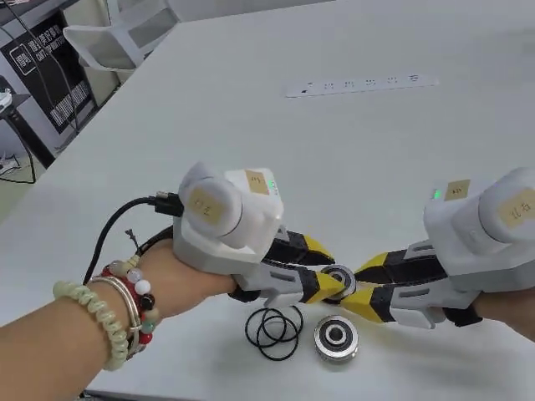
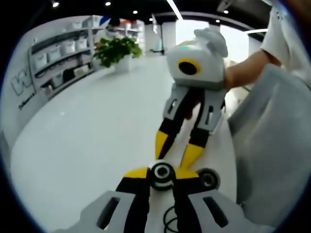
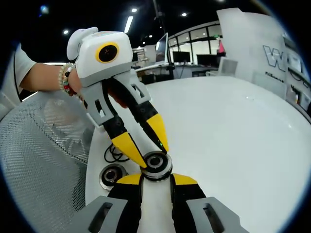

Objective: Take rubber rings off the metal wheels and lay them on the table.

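Above the white tabletop [image 1: 251, 125], a metal wheel [image 1: 338, 280] is clamped in the left gripper [image 1: 333, 273]. The right gripper [image 1: 352, 286] is set narrow against its rim, though I cannot tell if it grips. Loose rubber rings [image 1: 274, 327] lie just below, beside a second wheel [image 1: 336, 338].

Between your left gripper [image 1: 333, 271] and right gripper [image 1: 353, 288], a wheel [image 1: 338, 280] sits above the table [image 1: 251, 125]; rings [image 1: 273, 328] lie left of a second wheel [image 1: 336, 338], with a power strip [image 1: 361, 84] far behind.
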